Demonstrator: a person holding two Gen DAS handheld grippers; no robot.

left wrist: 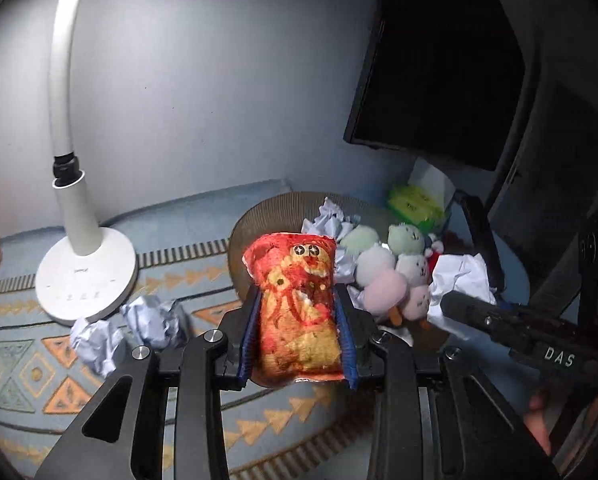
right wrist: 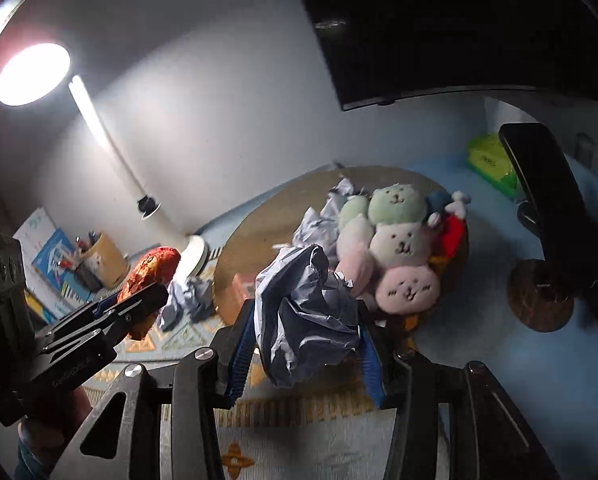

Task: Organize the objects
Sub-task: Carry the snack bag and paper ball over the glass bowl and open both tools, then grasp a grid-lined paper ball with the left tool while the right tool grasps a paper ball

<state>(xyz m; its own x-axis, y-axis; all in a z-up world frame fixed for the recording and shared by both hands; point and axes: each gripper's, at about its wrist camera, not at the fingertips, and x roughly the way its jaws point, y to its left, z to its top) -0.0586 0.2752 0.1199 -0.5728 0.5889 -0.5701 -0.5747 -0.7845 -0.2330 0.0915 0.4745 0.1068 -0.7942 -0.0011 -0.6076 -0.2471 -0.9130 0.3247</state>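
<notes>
Two hand-held claws hang above a worktop (left wrist: 187, 220) covered by a pale blue mat with orange triangle patterns. The left claw (left wrist: 299, 312) is clamped on a red and orange snack bag (left wrist: 299, 304), held upright between its blue ridged pads and lifted clear of the mat. The right claw (right wrist: 307, 320) is squeezed around a crumpled ball of bluish-white paper (right wrist: 307, 312), also raised off the surface. Just beyond both claws sits a round brown basket (right wrist: 239, 248). It is crowded with a plush toy (right wrist: 399, 248) made of stacked pastel animal faces in green, cream and pink, a small red and blue toy (right wrist: 451, 220) at its far edge, and more wadded paper (right wrist: 319, 224) toward the back. Two further paper wads (left wrist: 131, 328) lie loose on the mat, touching the round base of a white desk lamp (left wrist: 87, 276) whose curved neck rises to the left. A dark monitor (left wrist: 439, 72) hangs over the right rear, with a green packet (left wrist: 415, 200) beneath it. At the far left, in the right wrist view, a pen holder (right wrist: 103, 256) stands by a blue and white box (right wrist: 47, 248).
</notes>
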